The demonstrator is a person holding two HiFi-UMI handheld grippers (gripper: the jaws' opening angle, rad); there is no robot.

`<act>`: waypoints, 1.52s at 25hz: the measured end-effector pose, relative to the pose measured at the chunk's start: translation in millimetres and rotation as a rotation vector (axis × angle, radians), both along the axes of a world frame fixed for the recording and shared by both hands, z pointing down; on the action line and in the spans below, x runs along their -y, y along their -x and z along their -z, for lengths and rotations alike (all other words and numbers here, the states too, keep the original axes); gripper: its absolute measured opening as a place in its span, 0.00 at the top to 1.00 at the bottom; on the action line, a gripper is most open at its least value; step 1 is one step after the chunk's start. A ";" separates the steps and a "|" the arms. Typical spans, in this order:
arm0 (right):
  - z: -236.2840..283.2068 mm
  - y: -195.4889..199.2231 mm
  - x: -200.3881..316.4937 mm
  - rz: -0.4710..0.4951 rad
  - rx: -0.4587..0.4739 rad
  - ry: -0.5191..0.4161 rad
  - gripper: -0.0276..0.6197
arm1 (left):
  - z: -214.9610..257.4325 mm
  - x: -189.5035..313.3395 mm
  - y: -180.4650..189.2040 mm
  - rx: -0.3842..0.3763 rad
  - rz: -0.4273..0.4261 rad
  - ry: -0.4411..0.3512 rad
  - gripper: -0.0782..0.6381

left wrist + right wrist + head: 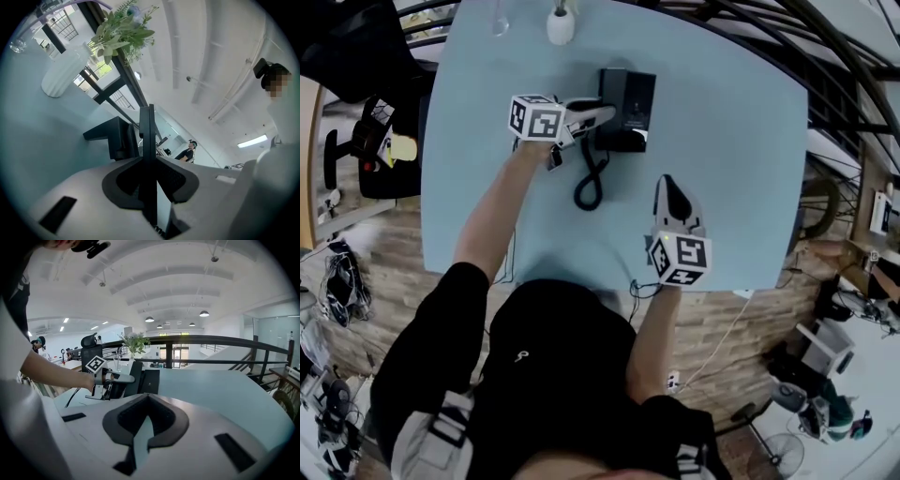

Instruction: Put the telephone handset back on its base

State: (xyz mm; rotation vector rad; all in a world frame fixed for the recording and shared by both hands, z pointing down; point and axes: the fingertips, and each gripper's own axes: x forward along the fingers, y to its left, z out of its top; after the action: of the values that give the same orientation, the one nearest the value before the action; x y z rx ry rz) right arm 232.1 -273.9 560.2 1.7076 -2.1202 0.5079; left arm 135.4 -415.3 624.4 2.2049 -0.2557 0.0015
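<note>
The black telephone base (630,105) stands at the far middle of the light blue table (731,150). My left gripper (602,114) reaches in from the left and is shut on the black handset (147,131), which shows edge-on between its jaws. The handset (135,377) is held tilted against the left side of the base (151,380); I cannot tell whether it rests on the cradle. A coiled black cord (590,178) hangs down from the phone toward me. My right gripper (666,184) sits lower right of the base, away from the phone, jaws together with nothing in them.
A white vase (561,25) with green leaves stands at the table's far edge, with a clear glass (497,19) to its left. A dark railing (211,341) runs beyond the table. Chairs and cables lie on the floor to the left.
</note>
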 end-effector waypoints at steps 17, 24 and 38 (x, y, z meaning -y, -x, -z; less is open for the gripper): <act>19.2 21.1 3.9 0.028 -0.008 -0.029 0.97 | -18.7 -5.1 -3.4 0.205 -0.049 0.083 0.72; 34.7 36.2 -9.2 0.039 -0.023 -0.058 0.97 | 2.2 1.2 20.7 0.290 0.113 0.006 0.55; 104.9 68.6 2.3 0.043 0.118 -0.303 0.97 | 195.0 -85.8 58.4 0.176 0.371 -0.551 0.89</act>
State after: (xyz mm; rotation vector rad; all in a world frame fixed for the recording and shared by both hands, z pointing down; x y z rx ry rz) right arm 163.5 -276.2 455.3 1.8240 -2.4148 0.2919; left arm 77.0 -329.5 429.4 2.6684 -0.8452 -0.0892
